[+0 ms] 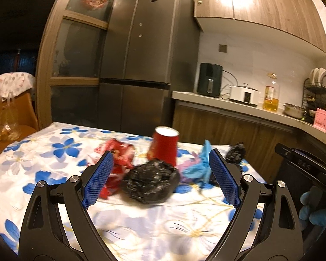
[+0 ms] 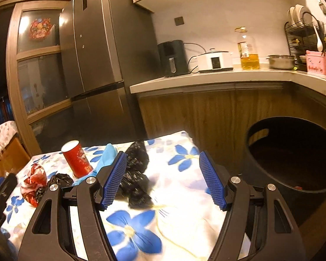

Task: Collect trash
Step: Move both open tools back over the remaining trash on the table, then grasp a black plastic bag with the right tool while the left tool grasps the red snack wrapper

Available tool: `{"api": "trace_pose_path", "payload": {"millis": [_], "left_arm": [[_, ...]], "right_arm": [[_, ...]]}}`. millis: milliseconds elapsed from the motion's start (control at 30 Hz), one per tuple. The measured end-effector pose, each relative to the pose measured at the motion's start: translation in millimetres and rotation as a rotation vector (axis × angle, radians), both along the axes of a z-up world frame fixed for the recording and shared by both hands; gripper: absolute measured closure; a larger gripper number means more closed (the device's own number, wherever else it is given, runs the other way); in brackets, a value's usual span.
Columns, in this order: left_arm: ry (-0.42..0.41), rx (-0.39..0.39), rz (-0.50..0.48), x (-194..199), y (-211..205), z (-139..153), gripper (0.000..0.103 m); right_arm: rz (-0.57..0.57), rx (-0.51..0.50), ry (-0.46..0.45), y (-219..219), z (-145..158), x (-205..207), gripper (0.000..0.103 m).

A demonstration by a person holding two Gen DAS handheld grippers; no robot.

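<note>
The left gripper (image 1: 160, 179) hovers above the bench (image 1: 154, 224), which is covered in a white cloth printed with blue flowers; its jaws stand wide apart and hold nothing. Between them, just ahead of the blue ribbed pads (image 1: 98, 179), lies a crumpled black plastic bag (image 1: 151, 180). Beyond it stands a red paper cup (image 1: 164, 145), upright with its white-lined mouth facing up. By the left jaw sits a crumpled red and white wrapper (image 1: 117, 155); by the right jaw lies a light blue glove (image 1: 198, 165) with a bit of pink film at its edge. Past the right jaw a second black plastic wad (image 1: 235, 153) rests near the far corner of the bench.

The right gripper (image 2: 163, 179) also hangs over the cloth with its jaws spread and empty. An elongated black plastic bag (image 2: 137, 174) lies just inside its left jaw, partly hidden by it. Right of the right jaw, off the bench edge, stands a round black trash bin (image 2: 291, 158), with a small red scrap visible inside.

Farther back are a dark grey refrigerator (image 1: 141, 54) and a wooden kitchen counter (image 2: 217, 78).
</note>
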State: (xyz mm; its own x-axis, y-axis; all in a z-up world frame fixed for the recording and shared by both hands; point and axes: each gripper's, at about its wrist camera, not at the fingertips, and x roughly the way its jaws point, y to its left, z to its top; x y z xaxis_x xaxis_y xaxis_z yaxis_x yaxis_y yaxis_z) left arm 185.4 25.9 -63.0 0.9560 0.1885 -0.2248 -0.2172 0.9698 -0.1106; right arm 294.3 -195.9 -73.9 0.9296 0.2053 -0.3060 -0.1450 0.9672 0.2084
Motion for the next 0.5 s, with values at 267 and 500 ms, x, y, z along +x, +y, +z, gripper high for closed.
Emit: {"api": "trace_pose_path", "payload": {"millis": [267, 500], "left_arm": [[0.005, -0.008, 0.088, 9, 39, 5, 0.015], [0.02, -0.022, 0.108, 16, 58, 1, 0.015]], "right_arm": [[0.022, -0.004, 0.041, 27, -9, 42, 0.034], [0.045, -0.024, 0.098, 44, -22, 71, 0.042]]}}
